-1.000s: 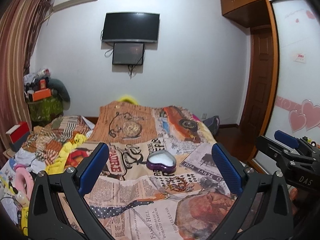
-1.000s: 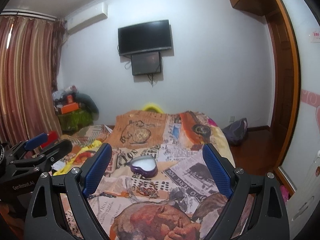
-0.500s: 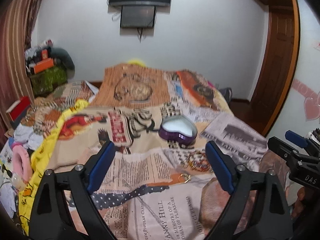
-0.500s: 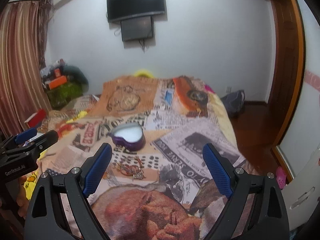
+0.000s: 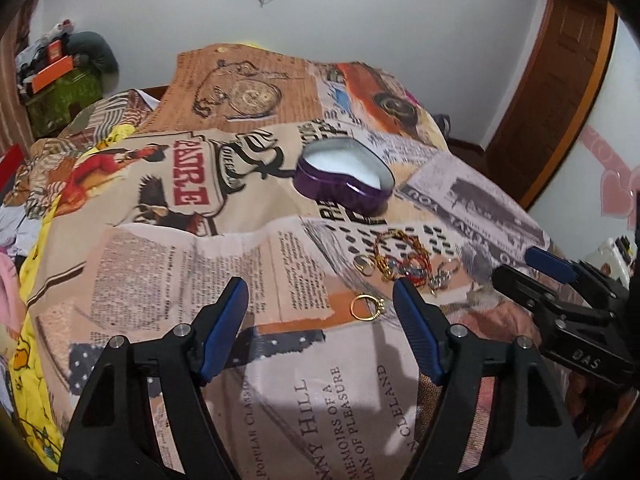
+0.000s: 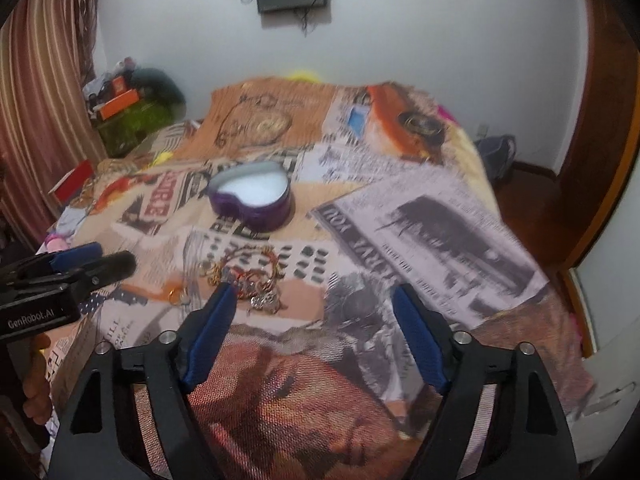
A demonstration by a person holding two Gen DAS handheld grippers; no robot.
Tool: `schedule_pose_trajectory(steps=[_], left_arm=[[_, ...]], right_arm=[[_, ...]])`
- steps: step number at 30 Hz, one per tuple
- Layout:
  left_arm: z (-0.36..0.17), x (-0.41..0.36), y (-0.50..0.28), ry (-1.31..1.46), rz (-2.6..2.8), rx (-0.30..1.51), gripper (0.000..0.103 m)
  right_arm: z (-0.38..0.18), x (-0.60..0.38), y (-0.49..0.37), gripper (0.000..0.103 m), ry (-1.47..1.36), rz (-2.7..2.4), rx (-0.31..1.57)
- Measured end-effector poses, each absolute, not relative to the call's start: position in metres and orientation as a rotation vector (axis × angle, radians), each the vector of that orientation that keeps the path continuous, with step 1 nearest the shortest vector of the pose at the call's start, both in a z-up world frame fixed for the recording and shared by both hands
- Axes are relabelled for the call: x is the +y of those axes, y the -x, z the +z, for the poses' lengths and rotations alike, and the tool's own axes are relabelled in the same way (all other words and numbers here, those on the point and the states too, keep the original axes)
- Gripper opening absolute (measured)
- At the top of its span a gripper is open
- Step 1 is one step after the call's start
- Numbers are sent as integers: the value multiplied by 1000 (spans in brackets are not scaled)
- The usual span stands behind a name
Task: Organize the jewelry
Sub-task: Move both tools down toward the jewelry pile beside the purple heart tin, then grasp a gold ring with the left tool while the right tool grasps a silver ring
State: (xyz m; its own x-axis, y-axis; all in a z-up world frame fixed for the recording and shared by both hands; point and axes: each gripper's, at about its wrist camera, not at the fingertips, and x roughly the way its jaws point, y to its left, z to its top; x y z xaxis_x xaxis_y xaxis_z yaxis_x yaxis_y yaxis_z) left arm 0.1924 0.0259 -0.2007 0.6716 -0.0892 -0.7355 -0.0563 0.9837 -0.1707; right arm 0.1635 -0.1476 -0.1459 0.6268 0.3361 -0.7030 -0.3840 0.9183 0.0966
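Just beside the heart-shaped tin [image 5: 344,178], the tangled jewelry pile [image 5: 404,260] looks light, snag-prone; the gold ring [image 5: 366,307] wants a rim pinch. Left gripper [image 5: 320,320] and right gripper [image 6: 310,332], jaws just narrowing, gape empty.

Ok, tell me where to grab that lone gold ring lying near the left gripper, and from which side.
The gold ring lies flat on the bedspread, apart from the jewelry pile. Probably best from above: one of the fingers on each side of the band, across the hoop, clear of its small setting on the right edge. Flat on soft cloth, it offers no side access.
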Motion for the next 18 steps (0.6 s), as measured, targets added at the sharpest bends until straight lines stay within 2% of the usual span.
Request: schedule_pose_trajectory(steps=[4, 8, 10, 13, 18], left_arm=[[-208, 19, -199, 178, -62, 868, 59], [-214, 10, -204, 155, -107, 889, 52], [-217, 6, -207, 138, -124, 901, 50], [-224, 1, -211, 119, -135, 929, 43], [-227, -3, -213, 102, -133, 927, 41]], right_arm=[[-158, -141, -173, 56, 76, 453, 835], [-171, -135, -182, 43, 67, 508, 893], [-175, -133, -184, 41, 68, 528, 910], [-179, -131, -186, 39, 80, 539, 924], [-183, -131, -192, 30, 95, 552, 941]])
